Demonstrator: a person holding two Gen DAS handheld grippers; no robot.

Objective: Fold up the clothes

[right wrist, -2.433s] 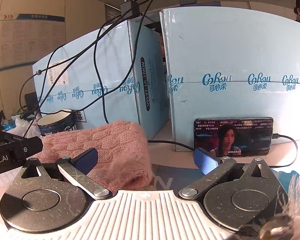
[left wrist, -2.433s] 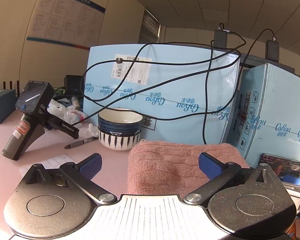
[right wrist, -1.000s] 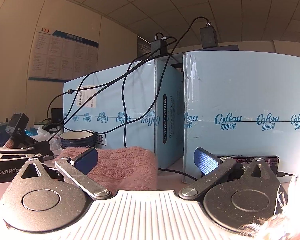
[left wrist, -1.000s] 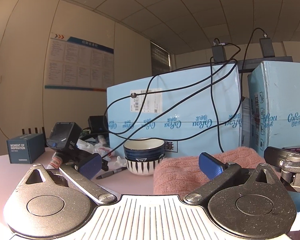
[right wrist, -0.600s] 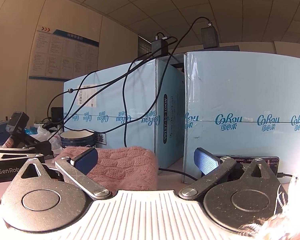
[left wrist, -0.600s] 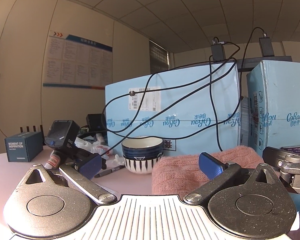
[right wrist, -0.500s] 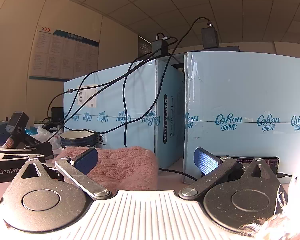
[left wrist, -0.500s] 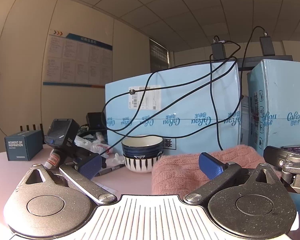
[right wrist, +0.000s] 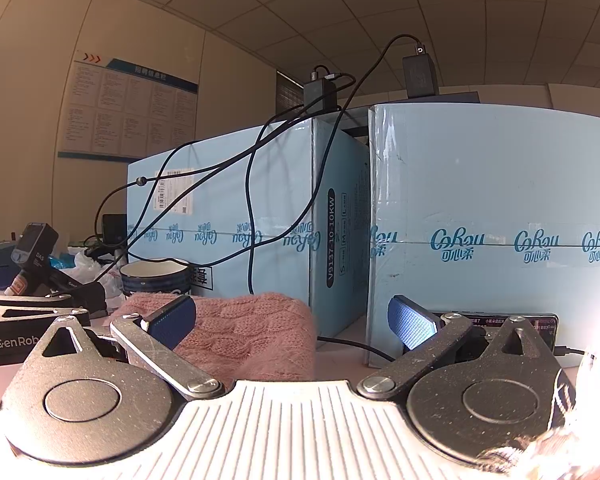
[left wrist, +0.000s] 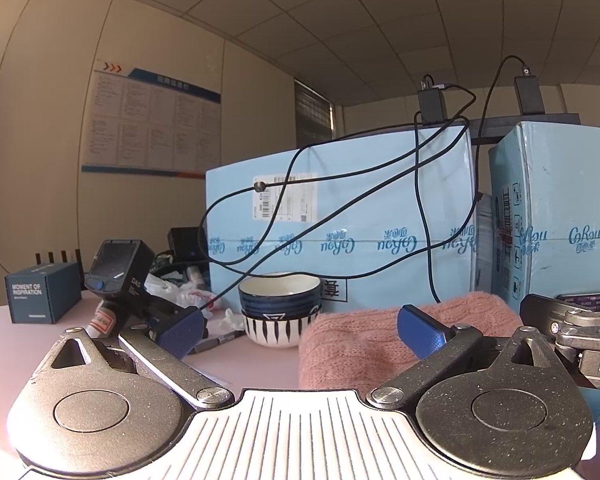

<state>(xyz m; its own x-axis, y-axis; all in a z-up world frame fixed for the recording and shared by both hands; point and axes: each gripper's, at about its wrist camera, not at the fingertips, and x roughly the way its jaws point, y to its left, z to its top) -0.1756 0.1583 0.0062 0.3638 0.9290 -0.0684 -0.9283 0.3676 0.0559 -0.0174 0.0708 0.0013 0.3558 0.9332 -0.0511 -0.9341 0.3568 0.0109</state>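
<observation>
A folded pink knitted garment (left wrist: 360, 340) lies as a thick bundle on the pale table, right of centre in the left wrist view. In the right wrist view the same pink garment (right wrist: 244, 334) sits left of centre. My left gripper (left wrist: 300, 330) is open, level with the table, nothing between its blue pads. Its right pad (left wrist: 418, 334) stands in front of the garment. My right gripper (right wrist: 292, 320) is open too and holds nothing. Its left pad (right wrist: 172, 320) overlaps the garment's front. The other gripper's body (left wrist: 580, 340) shows at the right edge of the left view.
Two large light-blue cartons (left wrist: 340, 224) (right wrist: 496, 228) stand behind the garment, with black cables (left wrist: 420, 216) draped over them. Stacked striped bowls (left wrist: 280, 308), a marker pen (left wrist: 216, 342), a black handheld device (left wrist: 120, 280) and a small dark box (left wrist: 40, 296) sit left. A phone (right wrist: 500, 326) leans against the right carton.
Both grippers dropped low, tilted level with the table and drew back slightly from the garment since 2.4 s ago. In the last second the views barely shift. Both stay open.
</observation>
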